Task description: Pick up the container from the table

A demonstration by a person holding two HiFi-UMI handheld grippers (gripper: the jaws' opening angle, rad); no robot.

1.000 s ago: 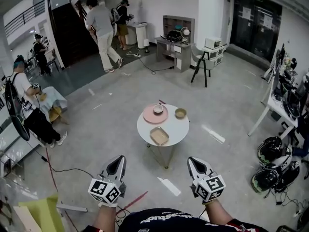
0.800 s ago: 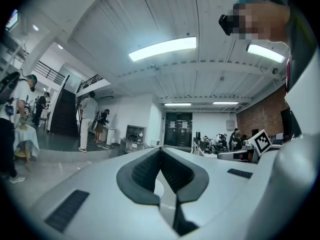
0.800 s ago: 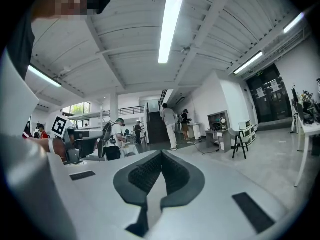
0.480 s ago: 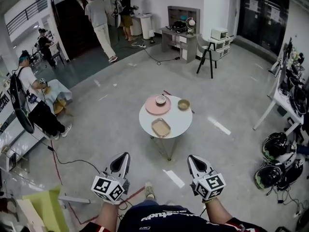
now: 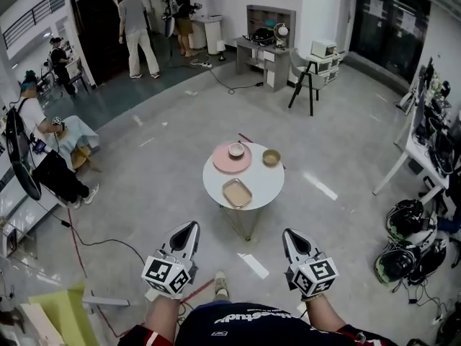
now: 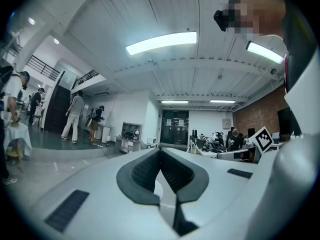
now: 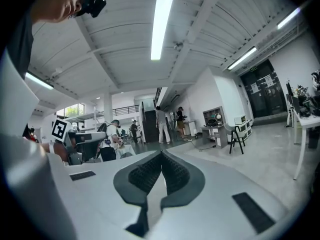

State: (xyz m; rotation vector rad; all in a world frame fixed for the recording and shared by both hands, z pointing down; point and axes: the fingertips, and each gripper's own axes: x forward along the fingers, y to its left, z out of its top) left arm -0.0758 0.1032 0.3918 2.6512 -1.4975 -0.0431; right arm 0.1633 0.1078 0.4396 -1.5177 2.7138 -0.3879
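Observation:
The container (image 5: 237,192) is a shallow tan rectangular dish. It lies near the front edge of a small round white table (image 5: 261,182) in the middle of the head view. Behind it a pink plate (image 5: 225,162) carries a small bowl (image 5: 236,149), and a tan bowl (image 5: 271,157) stands to the right. My left gripper (image 5: 190,228) and right gripper (image 5: 290,234) hang side by side well short of the table, both pointing toward it. Each is shut with nothing between its pads. In the gripper views the left gripper (image 6: 160,151) and right gripper (image 7: 161,154) hide the table behind their own jaws.
A person's shoe (image 5: 221,285) shows on the floor between the grippers. A seated person (image 5: 36,150) is at the left, and others stand at the back left (image 5: 134,27). Helmets (image 5: 403,225) and a desk (image 5: 418,150) line the right side. A cable (image 5: 108,240) runs across the floor on the left.
The view has moved toward the table, and both grippers sit a little farther forward. A shoe has come into sight. The standing person at the back has walked left.

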